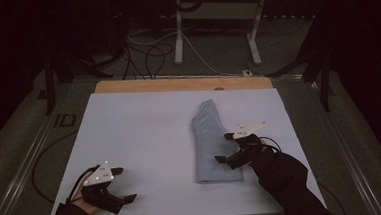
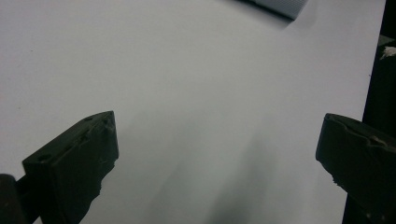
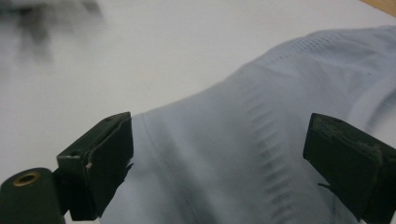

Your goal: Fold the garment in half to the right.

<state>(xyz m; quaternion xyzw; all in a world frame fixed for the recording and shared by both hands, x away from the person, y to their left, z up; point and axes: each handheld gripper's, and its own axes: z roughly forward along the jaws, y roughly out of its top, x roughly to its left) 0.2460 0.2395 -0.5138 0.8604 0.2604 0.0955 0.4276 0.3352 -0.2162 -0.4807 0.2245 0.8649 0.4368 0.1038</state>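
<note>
A pale blue garment (image 1: 211, 142) lies folded into a long narrow strip right of the middle of the white sheet (image 1: 145, 140). My right gripper (image 1: 223, 147) hovers at the strip's right edge, jaws open and pointing left over the cloth. In the right gripper view the garment (image 3: 243, 140) spreads beneath the two black jaws and nothing is pinched between them. My left gripper (image 1: 125, 184) rests near the sheet's front left corner, open and empty. A corner of the garment (image 2: 280, 5) shows at the top of the left gripper view, far beyond the jaws.
The white sheet covers a wooden tabletop (image 1: 177, 83) whose far edge shows as a tan band. Beyond it stand white table legs (image 1: 178, 33) and loose cables (image 1: 145, 55) on the dark floor. Metal rails (image 1: 26, 162) run along both sides.
</note>
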